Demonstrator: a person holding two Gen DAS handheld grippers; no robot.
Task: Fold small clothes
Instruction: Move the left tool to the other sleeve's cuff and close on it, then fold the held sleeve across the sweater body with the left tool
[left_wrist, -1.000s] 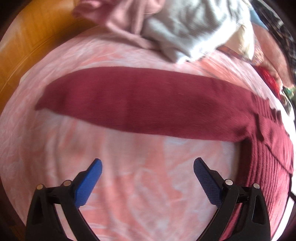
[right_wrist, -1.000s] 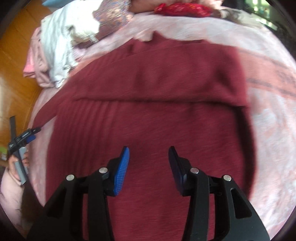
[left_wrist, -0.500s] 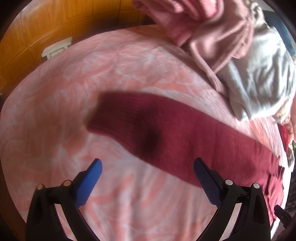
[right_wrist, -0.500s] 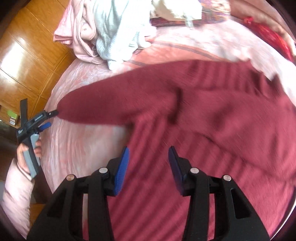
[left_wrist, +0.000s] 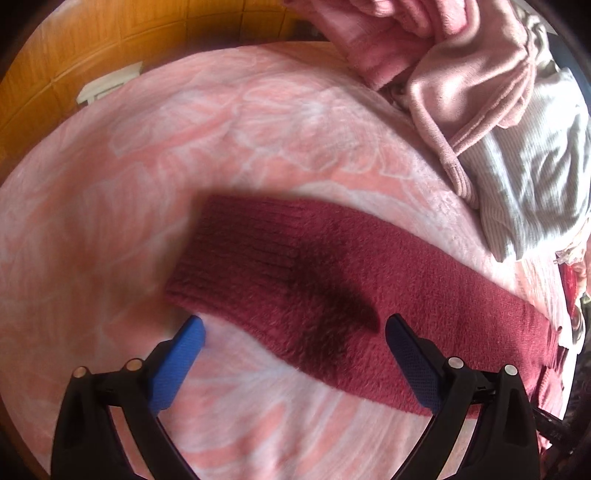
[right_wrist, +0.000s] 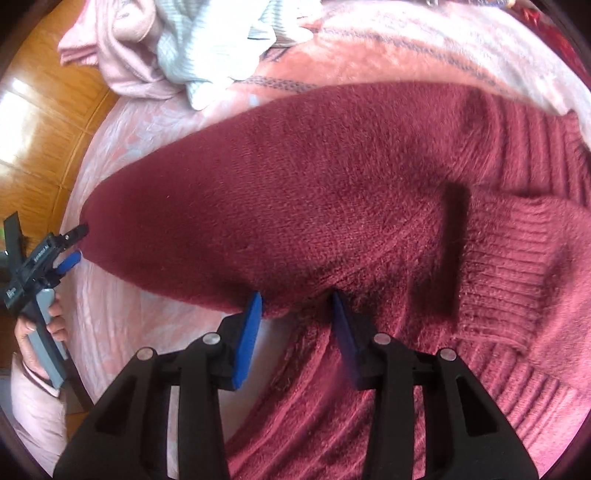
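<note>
A dark red knitted sweater (right_wrist: 369, 206) lies flat on a pink blanket (left_wrist: 258, 122). Its long left sleeve (left_wrist: 332, 280) stretches out, with the ribbed cuff (left_wrist: 240, 243) at its end. My left gripper (left_wrist: 293, 325) is wide open and empty, just in front of the cuff end of the sleeve. It also shows in the right wrist view (right_wrist: 70, 245) at the sleeve's tip. My right gripper (right_wrist: 295, 299) is open over the spot where the sleeve meets the body. The other sleeve's ribbed cuff (right_wrist: 502, 273) lies folded across the body.
A heap of pink (left_wrist: 424, 48) and grey-white clothes (left_wrist: 528, 166) lies at the far side of the bed, also in the right wrist view (right_wrist: 207, 40). Wooden floor (right_wrist: 40, 122) shows beyond the bed's edge. A white wall socket (left_wrist: 107, 83) sits on the wooden panel.
My left gripper has moved along the sleeve to its cuff end and closer to it. My right gripper has swung left from over the sweater's body to the sleeve's base. Both stayed open.
</note>
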